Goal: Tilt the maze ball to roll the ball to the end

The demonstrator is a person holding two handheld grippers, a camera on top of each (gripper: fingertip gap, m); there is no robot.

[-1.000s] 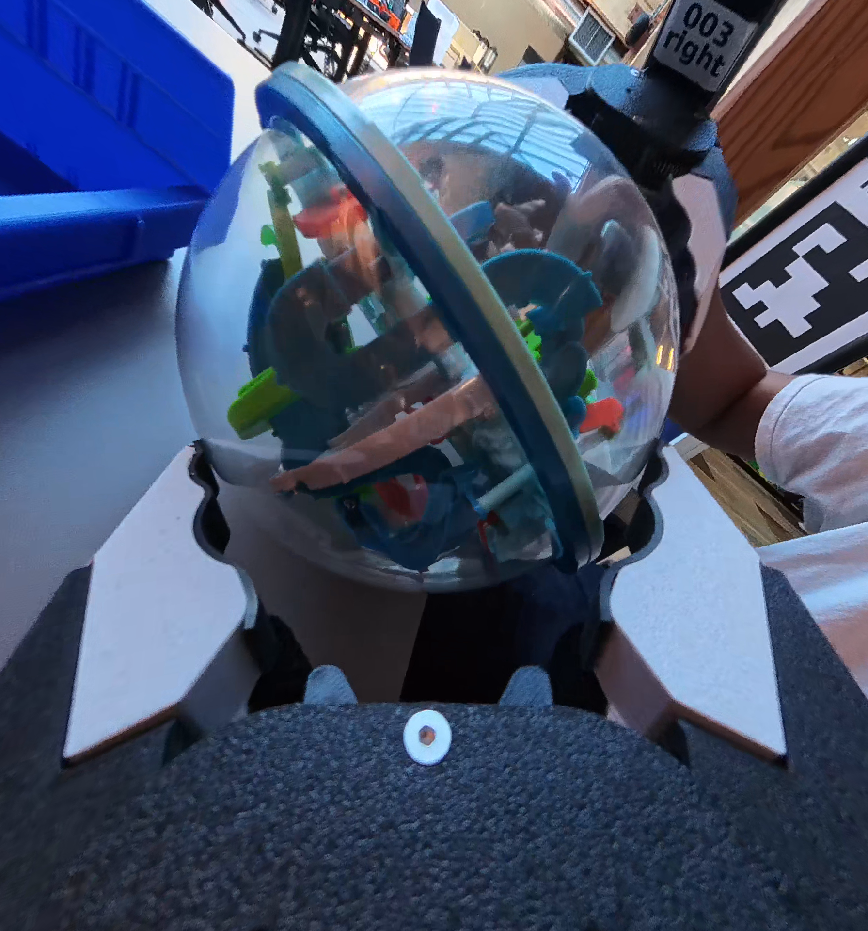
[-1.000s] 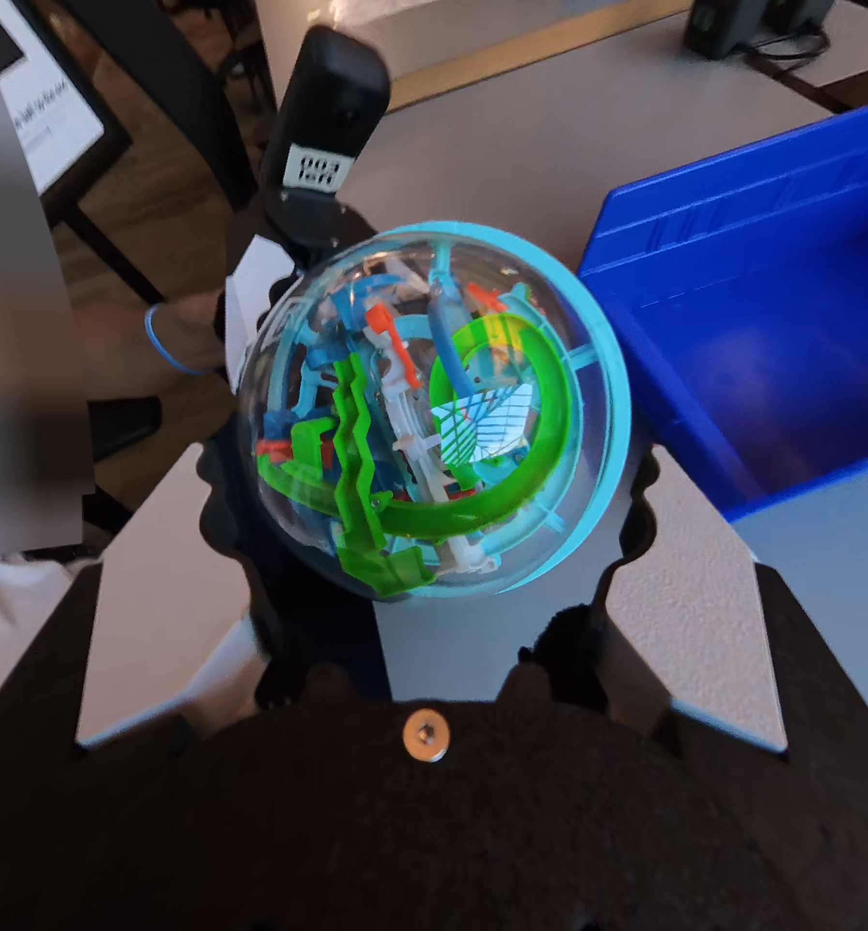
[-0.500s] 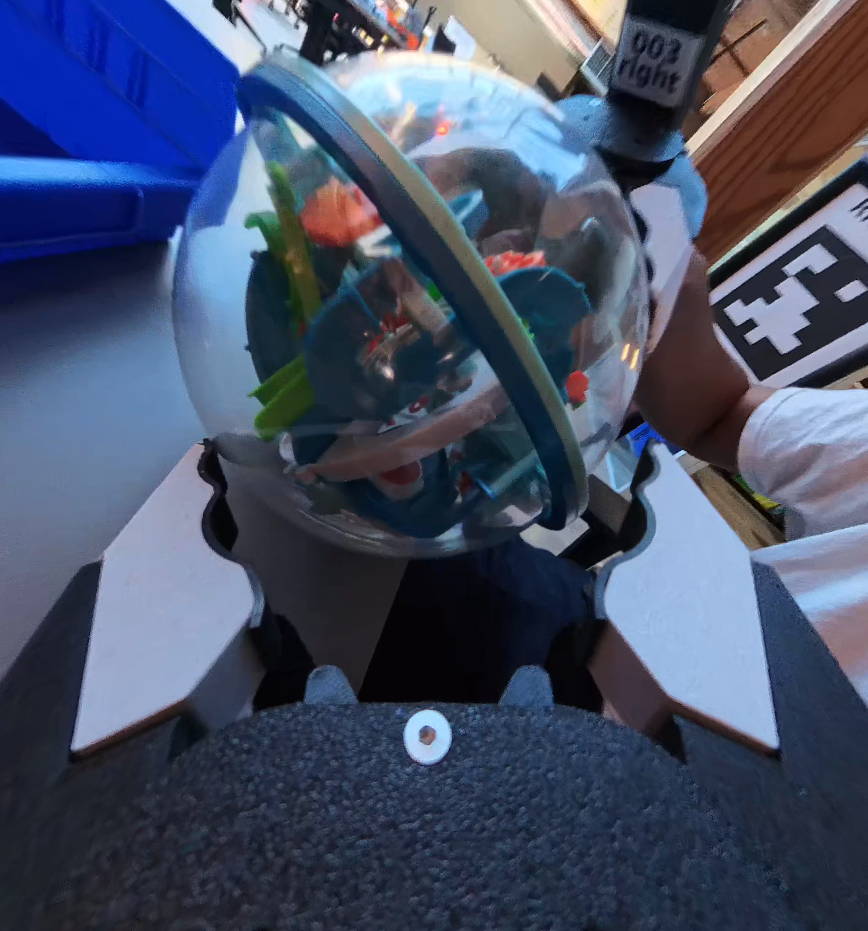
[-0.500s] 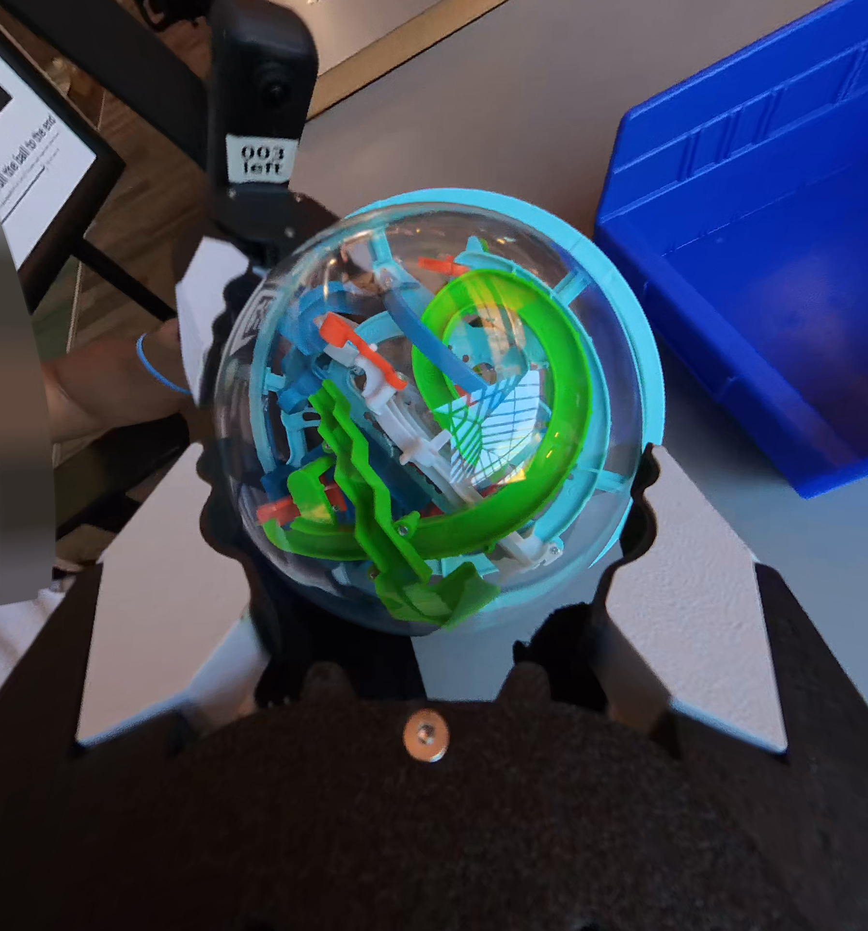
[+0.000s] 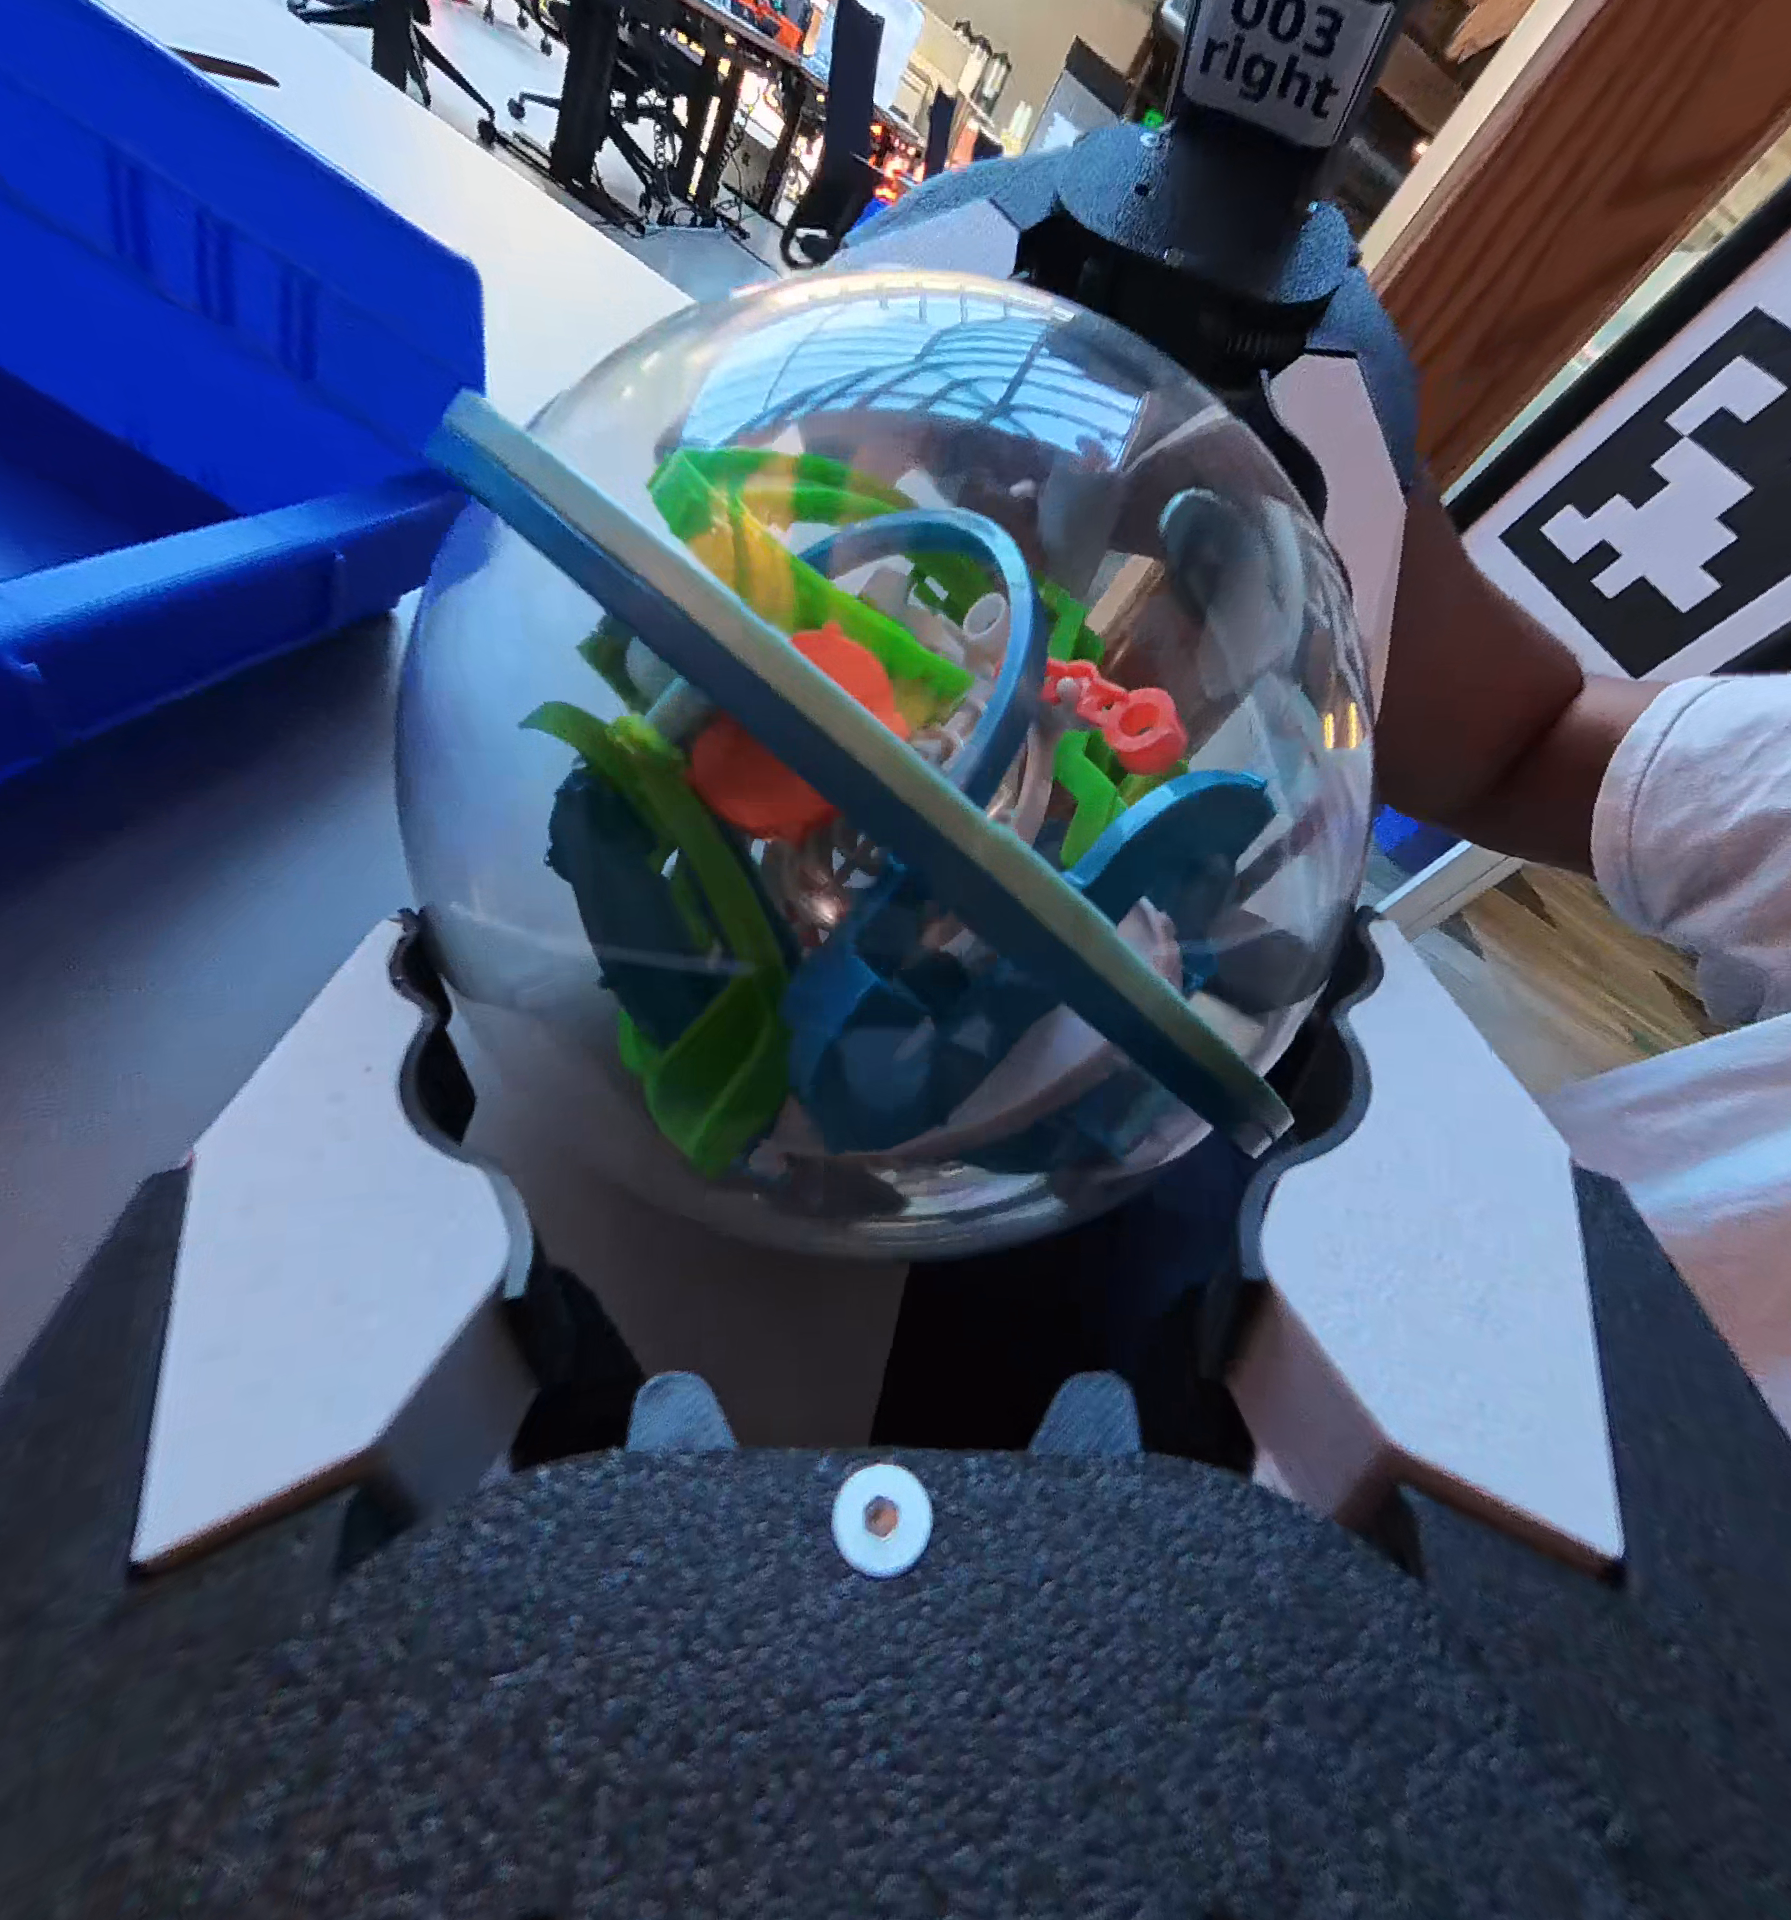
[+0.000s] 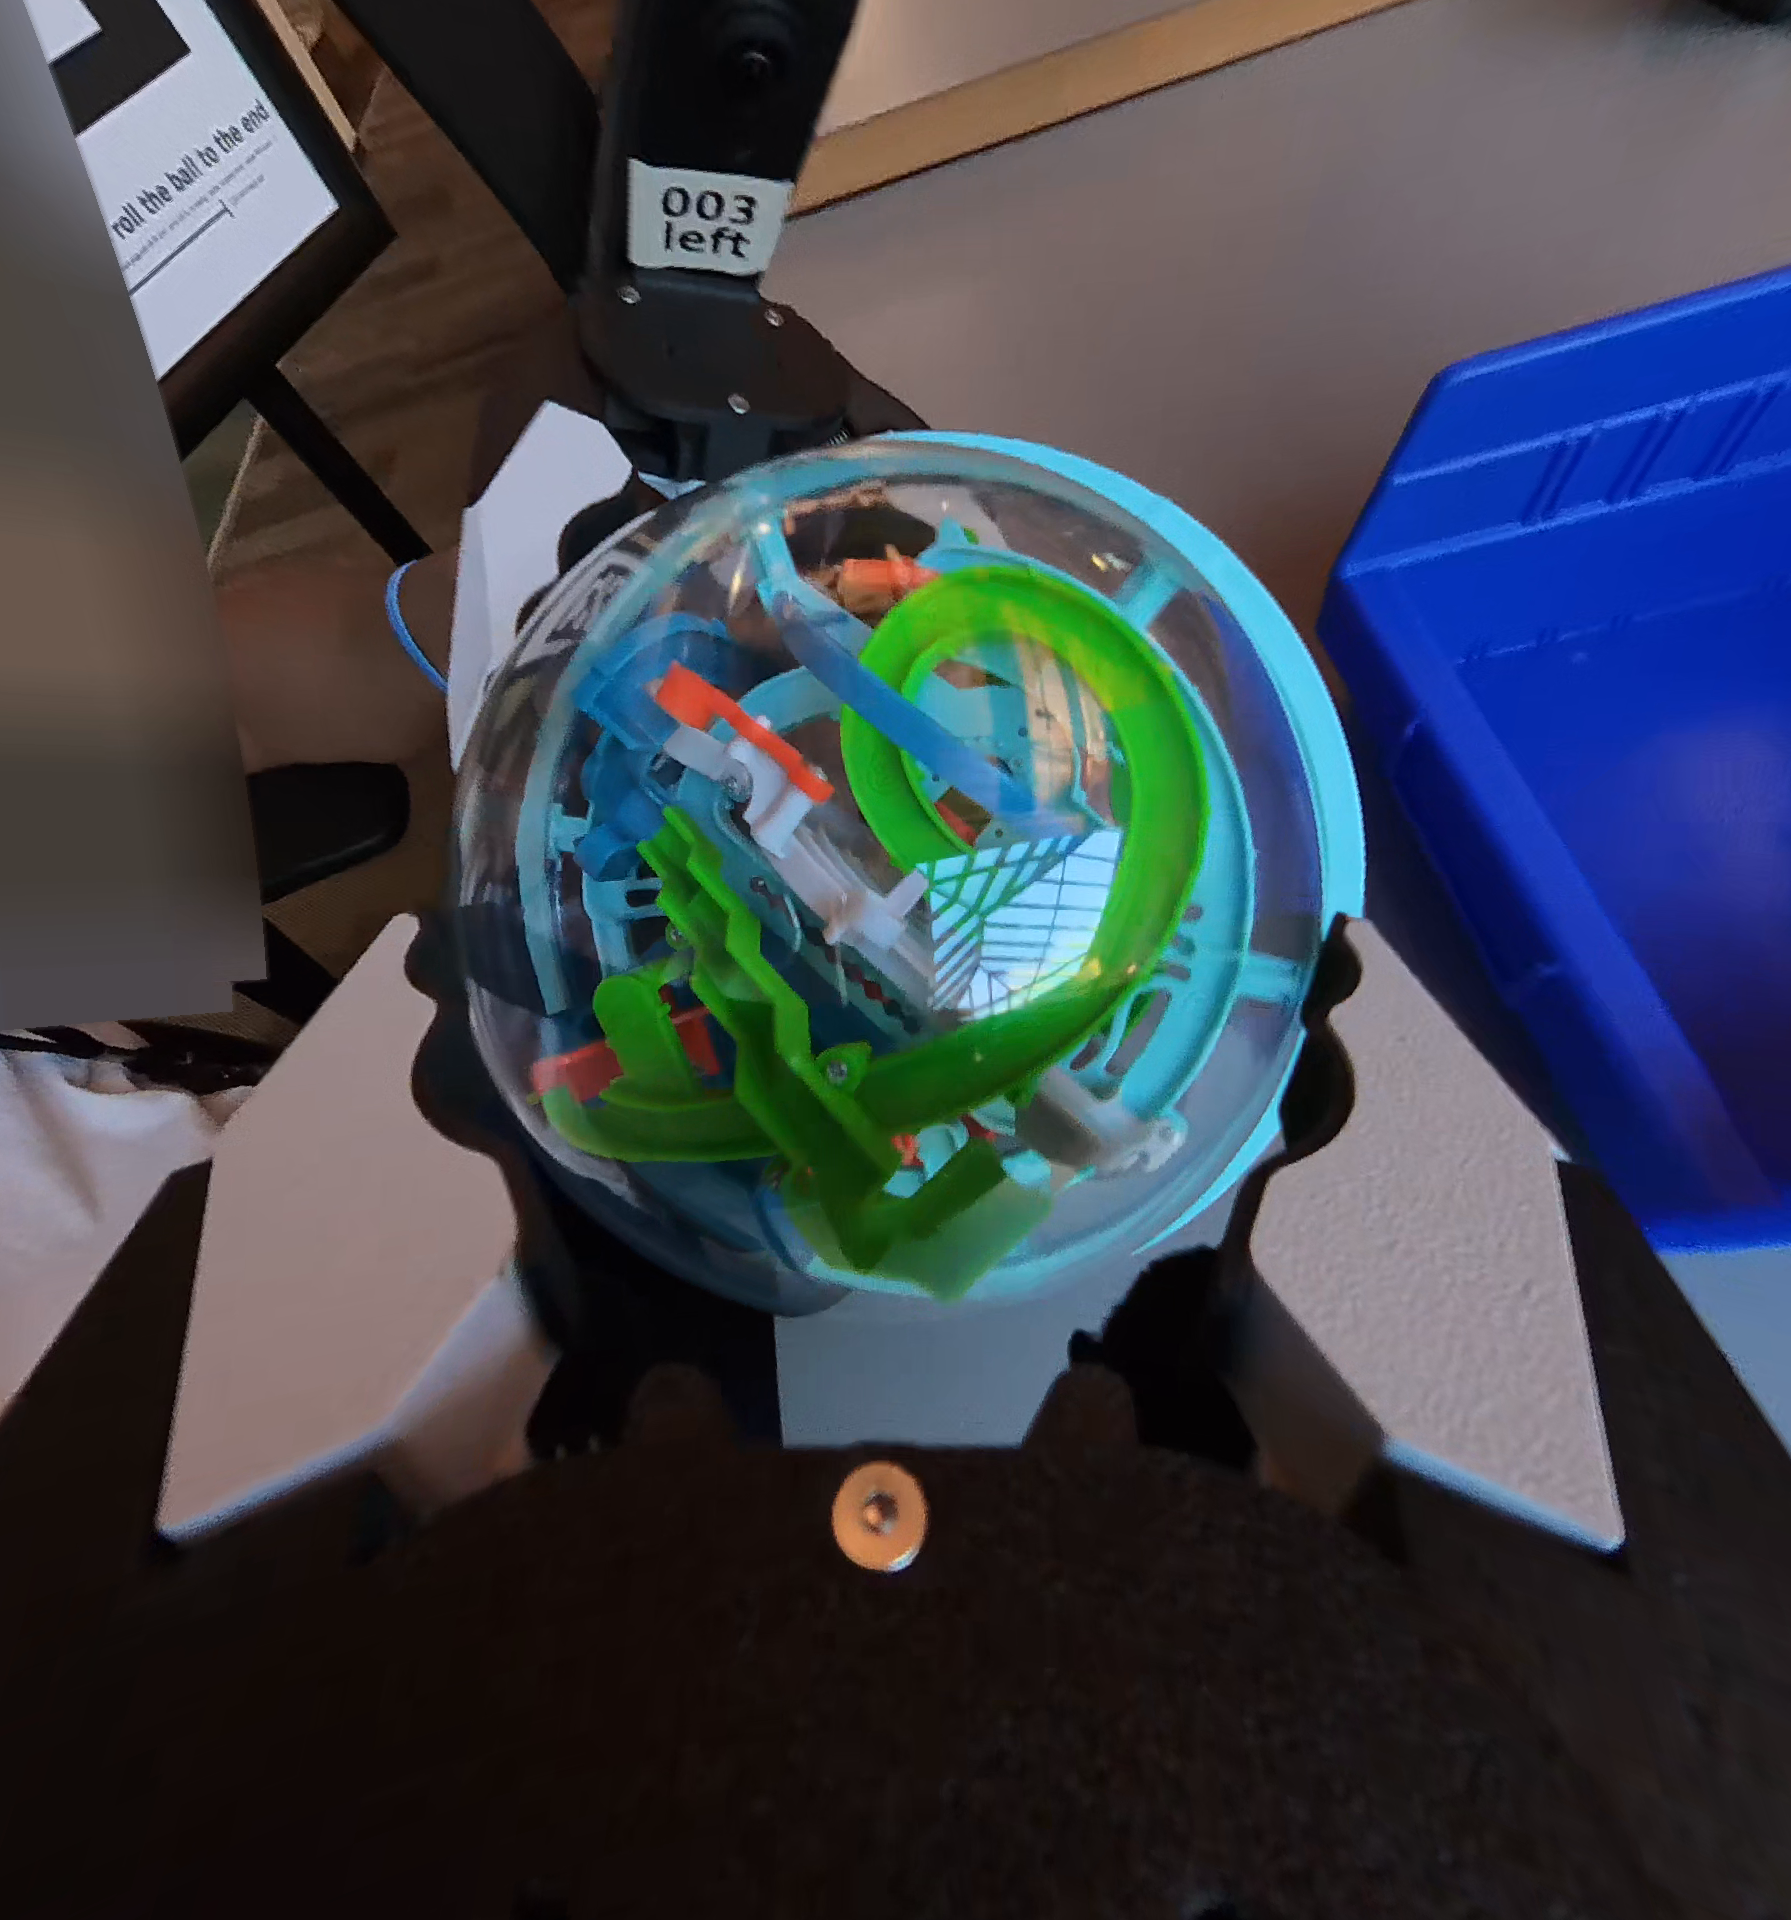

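The maze ball (image 5: 886, 769) is a clear sphere with a blue ring around its middle and green, blue and orange tracks inside. It is held in the air between both grippers, from opposite sides. My left gripper (image 5: 886, 935) is shut on it, its white fingers (image 5: 330, 1195) pressing on both flanks. My right gripper (image 6: 880, 935) is shut on it too. In the right wrist view the ball (image 6: 901, 873) shows a green spiral track on top. Each gripper appears behind the ball in the other's view. I cannot pick out the small ball inside.
A blue plastic bin (image 5: 143, 416) stands on the grey table (image 5: 91, 935) close to the ball; in the right wrist view the bin (image 6: 1649, 779) is at the right. A framed marker sign (image 5: 1701, 468) and a person's arm in a white sleeve (image 5: 1701, 831) are at the right.
The maze ball has been turned between the grippers: its blue ring has gone from steep to a flatter diagonal, and the green tracks have come round. Both grippers keep their hold.
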